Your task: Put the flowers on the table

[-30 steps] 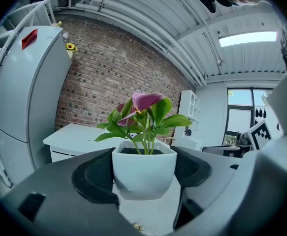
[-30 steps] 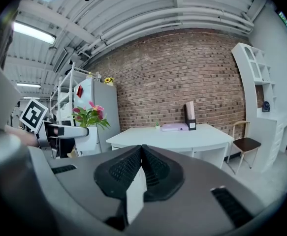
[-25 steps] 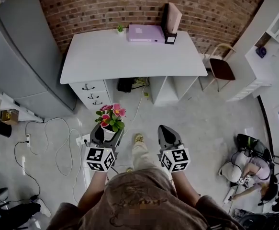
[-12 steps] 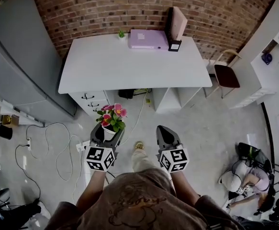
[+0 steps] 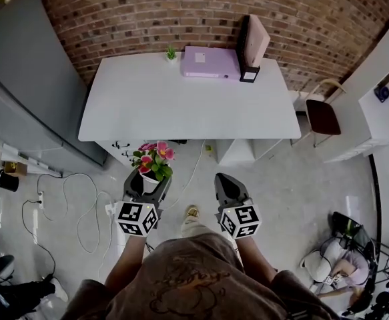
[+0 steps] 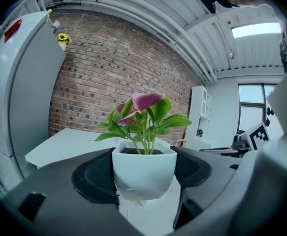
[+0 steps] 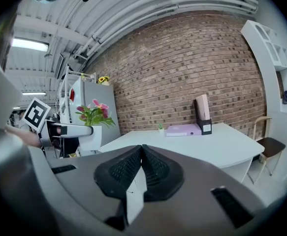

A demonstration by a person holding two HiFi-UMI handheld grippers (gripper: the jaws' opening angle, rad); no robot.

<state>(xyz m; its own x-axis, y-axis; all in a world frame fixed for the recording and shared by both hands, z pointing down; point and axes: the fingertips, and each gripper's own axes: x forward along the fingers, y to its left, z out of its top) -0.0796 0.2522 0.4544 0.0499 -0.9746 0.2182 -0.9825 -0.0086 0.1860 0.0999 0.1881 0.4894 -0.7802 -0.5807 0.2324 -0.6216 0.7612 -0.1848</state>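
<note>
left gripper (image 5: 145, 187) clamps the white pot of the potted flowers (image 6: 144, 173) from both sides, padded jaws pressed on the pot's walls. it holds the plant upright in the air above the floor, just short of the white table (image 5: 181, 105) by the brick wall (image 5: 147, 12). the right gripper (image 5: 227, 189) hangs alongside, jaws closed together on nothing. the small pot looks light and rigid, likely smooth plastic or glaze, so it could slip if the squeeze eases. the pink blooms and leaves look soft and easily bruised. the hold on the pot's body, below the rim and clear of the stems, seems the right place. a purple folder (image 5: 209, 62), a file holder (image 5: 254, 49) and a tiny plant (image 5: 171, 53) stand along the table's far edge.
</note>
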